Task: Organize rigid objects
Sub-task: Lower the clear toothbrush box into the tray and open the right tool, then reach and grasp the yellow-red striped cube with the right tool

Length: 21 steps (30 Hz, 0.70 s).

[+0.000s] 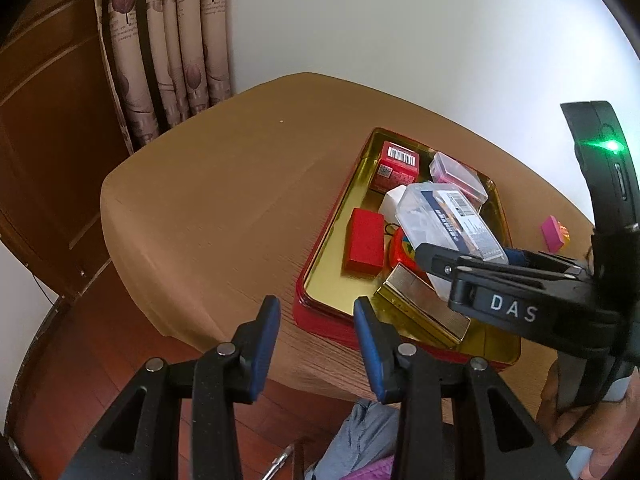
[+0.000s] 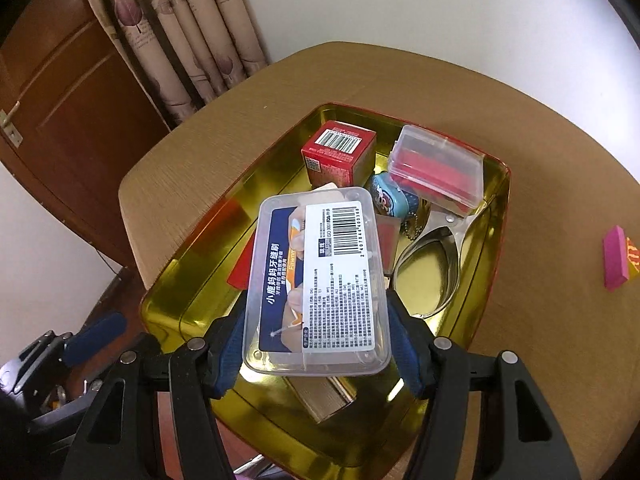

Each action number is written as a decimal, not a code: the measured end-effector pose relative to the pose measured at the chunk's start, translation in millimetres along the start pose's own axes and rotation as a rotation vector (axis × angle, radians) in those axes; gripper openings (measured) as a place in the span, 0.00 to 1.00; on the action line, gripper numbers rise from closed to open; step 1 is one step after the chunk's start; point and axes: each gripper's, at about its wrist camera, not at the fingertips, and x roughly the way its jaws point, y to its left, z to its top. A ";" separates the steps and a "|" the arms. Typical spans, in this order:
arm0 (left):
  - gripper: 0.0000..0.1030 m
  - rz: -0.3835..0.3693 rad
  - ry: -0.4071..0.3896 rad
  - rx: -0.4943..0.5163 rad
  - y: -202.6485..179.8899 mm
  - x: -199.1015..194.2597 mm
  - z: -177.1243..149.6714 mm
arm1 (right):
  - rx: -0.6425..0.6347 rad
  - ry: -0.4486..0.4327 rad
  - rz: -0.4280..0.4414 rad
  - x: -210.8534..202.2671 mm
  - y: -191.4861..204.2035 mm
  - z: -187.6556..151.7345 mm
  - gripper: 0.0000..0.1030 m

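My right gripper [image 2: 317, 312] is shut on a clear plastic box [image 2: 320, 280] with a blue-and-white barcode label. It holds the box tilted above the red tin tray [image 2: 160, 312] with a gold inside. In the left wrist view the same box [image 1: 448, 220] hangs over the tray [image 1: 320, 320] in the right gripper [image 1: 466, 252]. My left gripper [image 1: 317, 320] stands open at the tray's near left corner, with nothing between its blue pads. In the tray lie a red barcode carton [image 2: 340, 152], a clear case with red contents [image 2: 438, 168], a small blue tin [image 2: 390, 196], metal spoons [image 2: 428, 268], a red block [image 1: 364, 244] and a gold box [image 1: 420, 304].
A pink block [image 2: 614, 258] lies on the tan table [image 1: 220, 200] to the right of the tray. A patterned curtain [image 1: 172, 40] and a brown door [image 1: 48, 140] stand behind the table on the left. A hand [image 1: 592, 420] grips the right tool's handle.
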 end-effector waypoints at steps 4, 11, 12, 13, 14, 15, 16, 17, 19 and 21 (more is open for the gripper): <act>0.39 0.009 -0.001 0.015 -2.3 -0.1 -1.4 | 0.014 -0.025 0.004 -5.6 -2.6 -0.5 0.59; 0.41 0.035 -0.011 0.052 -9.1 -0.5 -2.8 | 0.086 -0.162 0.041 -48.9 -29.1 -12.3 0.64; 0.41 0.039 -0.013 0.057 -9.9 -0.6 -3.2 | 0.100 -0.184 0.035 -54.5 -35.7 -16.9 0.67; 0.41 0.042 -0.015 0.062 -10.3 -0.4 -3.6 | 0.121 -0.208 0.020 -60.6 -45.3 -24.0 0.69; 0.41 0.045 -0.017 0.067 -11.3 -0.6 -4.0 | 0.143 -0.230 0.001 -66.6 -56.8 -33.0 0.69; 0.41 0.049 -0.018 0.072 -12.2 -0.8 -4.2 | 0.165 -0.246 -0.022 -70.6 -67.8 -40.3 0.70; 0.41 0.051 -0.019 0.076 -13.4 -1.0 -4.5 | 0.189 -0.258 -0.055 -74.3 -82.4 -50.5 0.71; 0.41 0.055 -0.020 0.082 -14.5 -1.1 -4.9 | 0.207 -0.260 -0.097 -76.6 -96.8 -59.5 0.71; 0.41 0.061 -0.021 0.089 -15.9 -1.8 -4.9 | 0.241 -0.250 -0.209 -78.7 -129.1 -79.0 0.71; 0.41 0.069 -0.023 0.098 -18.0 -2.6 -5.8 | 0.272 -0.242 -0.321 -81.2 -163.9 -102.8 0.71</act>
